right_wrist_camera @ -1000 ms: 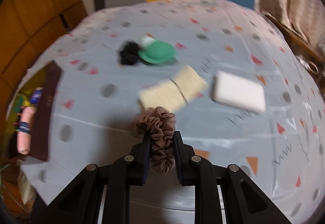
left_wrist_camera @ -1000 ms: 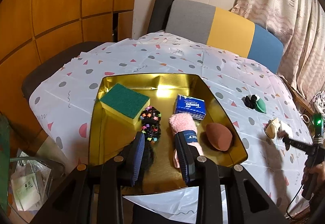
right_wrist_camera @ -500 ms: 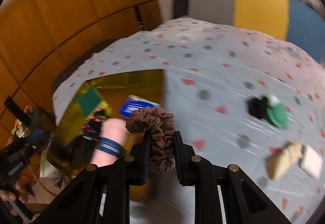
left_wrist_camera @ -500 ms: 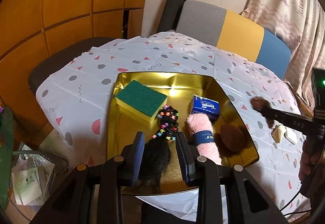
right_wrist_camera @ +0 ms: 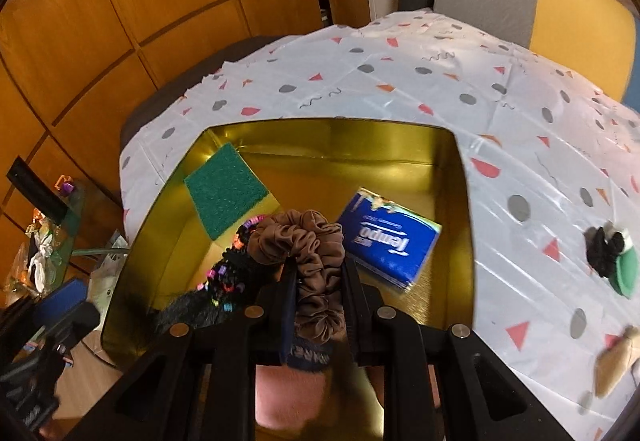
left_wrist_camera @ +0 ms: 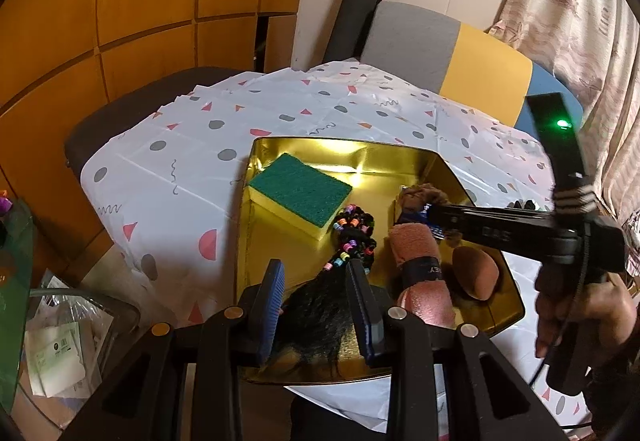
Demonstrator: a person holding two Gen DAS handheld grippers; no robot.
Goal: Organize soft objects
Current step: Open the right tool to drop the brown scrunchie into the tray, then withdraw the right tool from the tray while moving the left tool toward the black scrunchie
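Right gripper (right_wrist_camera: 318,281) over gold metal tray (right_wrist_camera: 466,209), jaws pinching brown fabric scrunchie (right_wrist_camera: 308,257); left gripper (left_wrist_camera: 316,305) jaws spread, holding nothing.

Scrunchie hangs above the tray interior, its frilled loop bulging past the fingertips, clear of the tray floor as far as the right wrist view shows. Tray contents: green-and-yellow scouring sponge (left_wrist_camera: 300,193) at 10 o'clock; black hair piece with multicoloured beads (left_wrist_camera: 352,237) at centre, its dark tail lying between the left jaws, untouched; blue tissue packet (right_wrist_camera: 390,237) at 2 o'clock; rolled pink towel with navy band (left_wrist_camera: 420,273) and brown teardrop makeup sponge (left_wrist_camera: 476,277) at 4 o'clock. Tray sits on the counter's white patterned plastic cloth (right_wrist_camera: 400,81). On the cloth at 3 o'clock of the tray: black scrunchie with green pad (right_wrist_camera: 612,257).
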